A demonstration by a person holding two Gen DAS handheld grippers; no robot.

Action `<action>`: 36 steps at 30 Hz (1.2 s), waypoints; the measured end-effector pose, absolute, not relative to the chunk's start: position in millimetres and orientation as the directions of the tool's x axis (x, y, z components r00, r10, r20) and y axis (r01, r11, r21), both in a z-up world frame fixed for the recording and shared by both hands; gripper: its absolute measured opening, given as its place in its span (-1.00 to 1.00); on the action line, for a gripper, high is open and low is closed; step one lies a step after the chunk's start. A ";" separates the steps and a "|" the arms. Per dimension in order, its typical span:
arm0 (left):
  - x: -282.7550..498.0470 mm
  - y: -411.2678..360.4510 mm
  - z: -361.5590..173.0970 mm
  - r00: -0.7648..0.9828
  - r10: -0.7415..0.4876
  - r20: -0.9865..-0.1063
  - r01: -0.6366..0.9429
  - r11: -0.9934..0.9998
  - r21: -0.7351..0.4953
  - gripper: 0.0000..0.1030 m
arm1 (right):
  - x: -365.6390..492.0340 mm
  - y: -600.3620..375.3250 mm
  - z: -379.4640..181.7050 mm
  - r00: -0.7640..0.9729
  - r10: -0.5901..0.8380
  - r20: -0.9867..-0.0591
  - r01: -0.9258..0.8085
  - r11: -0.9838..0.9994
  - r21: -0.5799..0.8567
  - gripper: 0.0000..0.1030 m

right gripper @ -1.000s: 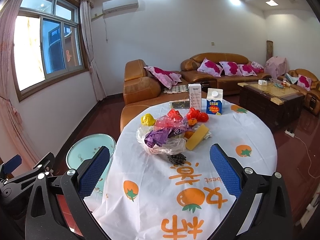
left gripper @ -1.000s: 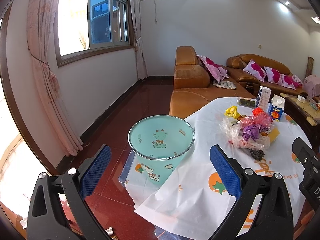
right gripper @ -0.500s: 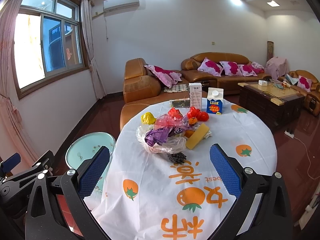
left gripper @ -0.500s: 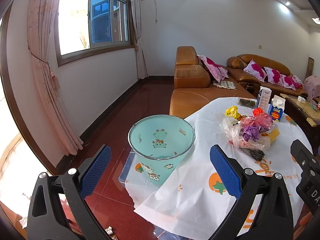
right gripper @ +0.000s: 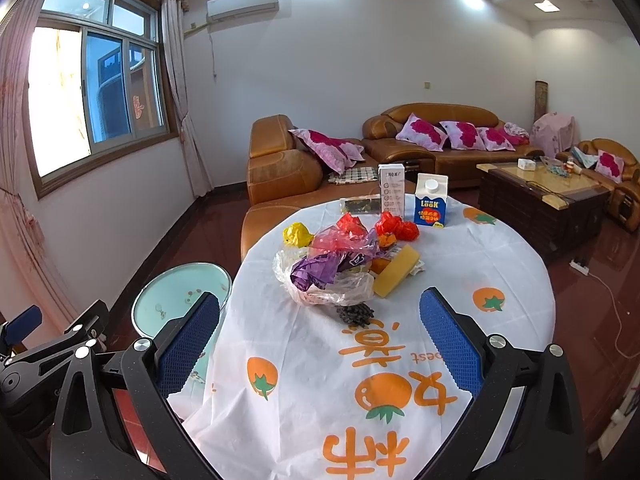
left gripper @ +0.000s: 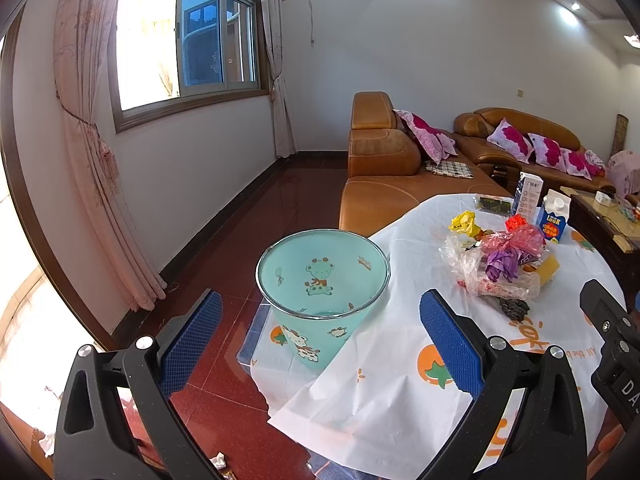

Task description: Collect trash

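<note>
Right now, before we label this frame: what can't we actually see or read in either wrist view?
- Bin bottom: left wrist view, hidden by its near wall; right wrist view, partly behind the right gripper finger and tablecloth.
- What lies under the clear plastic bag: covered by the crumpled wrappers.
- Print on the white box: too small.
- Floor scraps, left wrist view: cut off by the edge, too small.
- Left gripper: open, holding nothing.
</note>
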State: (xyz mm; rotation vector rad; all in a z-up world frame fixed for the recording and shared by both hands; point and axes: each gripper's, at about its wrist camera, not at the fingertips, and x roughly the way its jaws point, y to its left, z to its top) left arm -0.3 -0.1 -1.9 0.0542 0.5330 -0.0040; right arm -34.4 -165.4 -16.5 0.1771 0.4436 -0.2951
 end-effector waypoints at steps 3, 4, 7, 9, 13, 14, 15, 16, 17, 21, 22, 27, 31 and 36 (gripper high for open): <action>-0.4 -0.1 -2.0 0.862 0.011 -0.508 0.017 0.999 0.051 0.89 | -34.6 -165.5 -16.4 0.863 -0.242 -0.444 0.318 0.942 0.105 0.92; -0.5 0.0 -1.9 0.861 0.011 -0.508 0.017 0.999 0.051 0.89 | -34.8 -165.6 -16.5 0.863 -0.242 -0.444 0.319 0.942 0.106 0.92; -0.3 0.0 -1.9 0.861 0.011 -0.508 0.017 0.999 0.051 0.89 | -34.6 -165.3 -17.2 0.863 -0.240 -0.444 0.318 0.942 0.108 0.92; -0.4 0.2 -2.3 0.861 0.012 -0.508 0.017 0.999 0.051 0.89 | -34.8 -165.6 -17.1 0.863 -0.240 -0.445 0.317 0.942 0.107 0.92; -0.3 1.8 -3.4 0.860 0.019 -0.510 0.012 0.998 0.056 0.89 | -34.3 -163.4 -17.2 0.864 -0.238 -0.444 0.313 0.944 0.104 0.92; 0.1 2.3 -4.0 0.860 0.020 -0.511 0.010 0.998 0.057 0.89 | -34.0 -162.8 -17.3 0.864 -0.237 -0.445 0.312 0.945 0.103 0.92; 0.7 2.9 -4.5 0.859 0.021 -0.512 0.010 0.998 0.057 0.89 | -33.2 -162.9 -17.7 0.864 -0.236 -0.446 0.311 0.945 0.103 0.92; 1.3 3.3 -5.1 0.857 0.021 -0.514 0.010 0.998 0.057 0.89 | -32.4 -163.0 -18.0 0.863 -0.235 -0.448 0.312 0.945 0.104 0.92; 2.2 3.2 -5.5 0.856 0.021 -0.516 0.009 0.998 0.056 0.89 | -31.8 -163.2 -17.9 0.862 -0.234 -0.450 0.312 0.944 0.105 0.92; 3.1 3.8 -5.1 0.855 0.023 -0.519 0.006 0.998 0.055 0.89 | -29.2 -163.2 -18.7 0.860 -0.229 -0.455 0.309 0.945 0.107 0.92; 3.5 4.1 -5.5 0.854 0.024 -0.520 0.005 0.999 0.055 0.89 | -28.9 -162.7 -19.0 0.860 -0.230 -0.455 0.308 0.946 0.105 0.92; 6.8 1.9 -8.9 0.848 0.030 -0.529 0.003 0.998 0.060 0.89 | -26.1 -163.9 -22.6 0.855 -0.224 -0.467 0.305 0.946 0.105 0.92; 11.1 -1.0 -14.0 0.840 0.034 -0.542 0.004 0.998 0.069 0.89 | -23.5 -167.3 -25.0 0.850 -0.219 -0.479 0.311 0.943 0.120 0.92; 15.2 0.5 -17.7 0.833 0.040 -0.551 -0.004 0.998 0.068 0.89 | -20.2 -169.3 -27.1 0.848 -0.217 -0.483 0.310 0.943 0.121 0.92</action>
